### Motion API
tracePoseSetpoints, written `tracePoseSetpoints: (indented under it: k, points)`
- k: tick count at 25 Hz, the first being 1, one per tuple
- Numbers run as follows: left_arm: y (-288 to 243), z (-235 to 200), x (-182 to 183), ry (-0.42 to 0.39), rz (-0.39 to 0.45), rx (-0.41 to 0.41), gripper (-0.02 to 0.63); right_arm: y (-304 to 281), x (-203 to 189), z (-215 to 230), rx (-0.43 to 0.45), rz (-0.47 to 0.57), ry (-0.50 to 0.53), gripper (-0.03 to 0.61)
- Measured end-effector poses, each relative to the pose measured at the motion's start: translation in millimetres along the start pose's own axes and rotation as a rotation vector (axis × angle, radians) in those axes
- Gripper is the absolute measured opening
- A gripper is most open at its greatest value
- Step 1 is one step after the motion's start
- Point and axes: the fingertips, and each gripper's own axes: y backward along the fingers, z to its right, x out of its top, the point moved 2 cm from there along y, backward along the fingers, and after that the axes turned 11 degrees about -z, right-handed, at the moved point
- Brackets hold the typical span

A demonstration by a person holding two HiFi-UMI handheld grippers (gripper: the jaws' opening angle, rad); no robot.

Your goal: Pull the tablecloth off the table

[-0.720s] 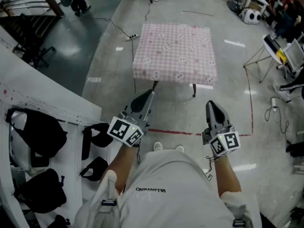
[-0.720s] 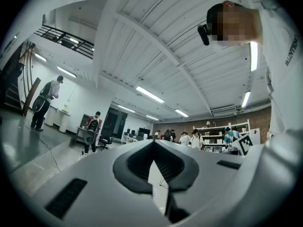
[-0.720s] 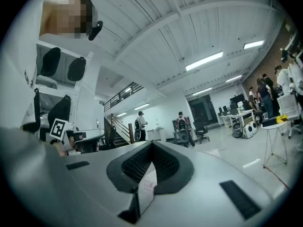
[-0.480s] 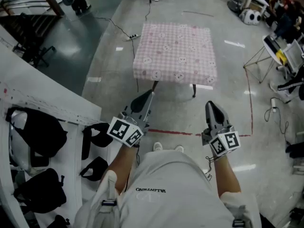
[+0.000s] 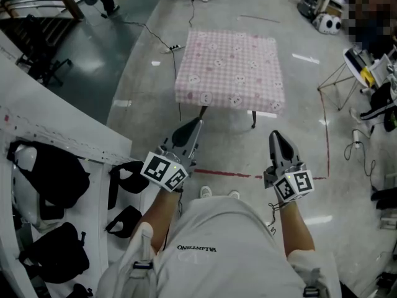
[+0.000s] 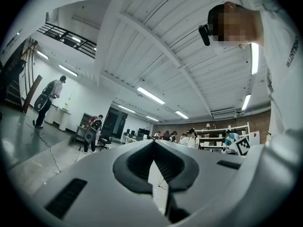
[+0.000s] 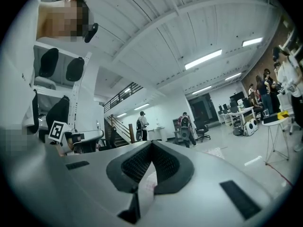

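Observation:
A pink checked tablecloth [image 5: 231,67] covers a small square table ahead of me on the grey floor; two table legs show under its near edge. My left gripper [image 5: 188,125] and my right gripper [image 5: 275,137] are held in front of my body, well short of the table, both pointing toward it. Both are shut with nothing between the jaws. In the left gripper view the gripper [image 6: 154,145] has its jaw tips meeting, and in the right gripper view the gripper [image 7: 151,144] shows the same; a sliver of the pink cloth [image 7: 147,183] shows through the gap below them.
A white rack [image 5: 56,160] with black bags stands close at my left. A red line [image 5: 229,174] crosses the floor between me and the table. A cable [image 5: 158,39] runs to the table's far left corner. Stands and equipment [image 5: 366,73] crowd the right side.

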Motion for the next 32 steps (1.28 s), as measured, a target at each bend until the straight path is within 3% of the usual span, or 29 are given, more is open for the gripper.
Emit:
tracePoseSetpoints:
  k: [21, 32]
  points:
    - [10.6, -25.3, -28.6, 0.094, -0.017, -0.080, 0.003, -40.9, -36.2, -40.6, 0.004, -0.081, -0.005, 0.009]
    - [-3.4, -34.0, -32.3, 0.115, -0.022, -0.085, 0.003, -58.9, -41.3, -16.5, 0.011, -0.104, -0.074, 0.009]
